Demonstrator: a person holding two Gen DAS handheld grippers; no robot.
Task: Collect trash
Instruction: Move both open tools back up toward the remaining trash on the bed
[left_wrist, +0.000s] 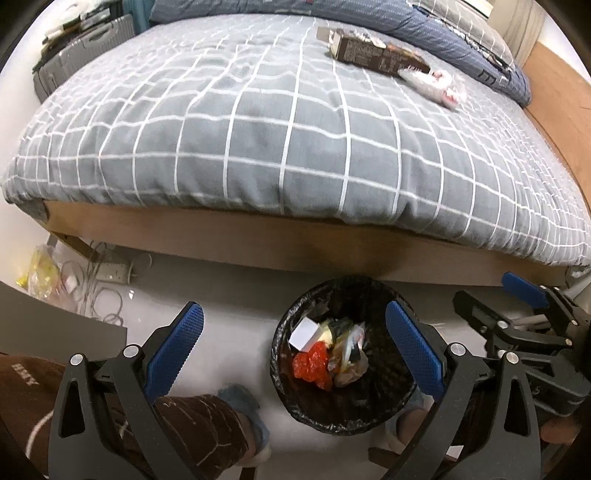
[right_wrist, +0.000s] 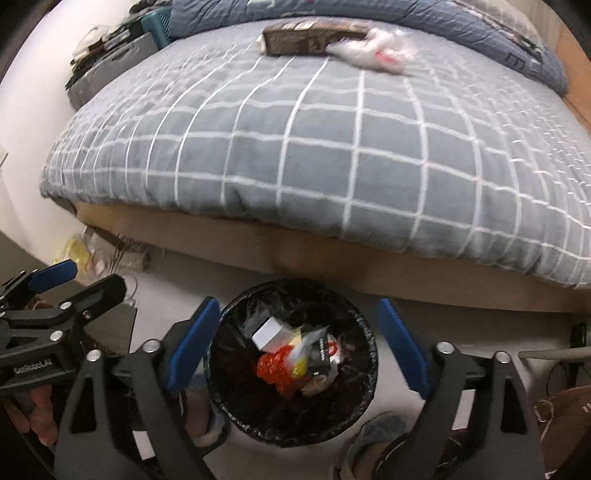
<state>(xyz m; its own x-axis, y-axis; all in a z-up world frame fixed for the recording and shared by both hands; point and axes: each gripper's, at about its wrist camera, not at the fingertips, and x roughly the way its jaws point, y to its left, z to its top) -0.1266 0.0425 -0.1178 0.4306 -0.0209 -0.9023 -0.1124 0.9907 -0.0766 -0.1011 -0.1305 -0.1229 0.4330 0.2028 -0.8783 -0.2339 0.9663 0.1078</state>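
A black-lined trash bin (left_wrist: 280, 369) (right_wrist: 364, 373) stands on the floor at the foot of the bed, holding a red wrapper (left_wrist: 312, 363) (right_wrist: 273, 367), a white box and other scraps. On the bed lie a dark brown carton (left_wrist: 373, 51) (right_wrist: 306, 37) and a crumpled clear plastic wrapper (left_wrist: 436, 86) (right_wrist: 373, 51) beside it. My left gripper (left_wrist: 295, 343) is open and empty above the bin's left side. My right gripper (right_wrist: 299, 339) is open and empty over the bin; it also shows at the right of the left wrist view (left_wrist: 524, 291).
The bed with a grey checked duvet (left_wrist: 277, 129) fills the upper view. A blue blanket (left_wrist: 461, 33) lies at its head. A grey suitcase (left_wrist: 85, 48), cables and a power strip (left_wrist: 110, 273) sit at left. My feet stand beside the bin.
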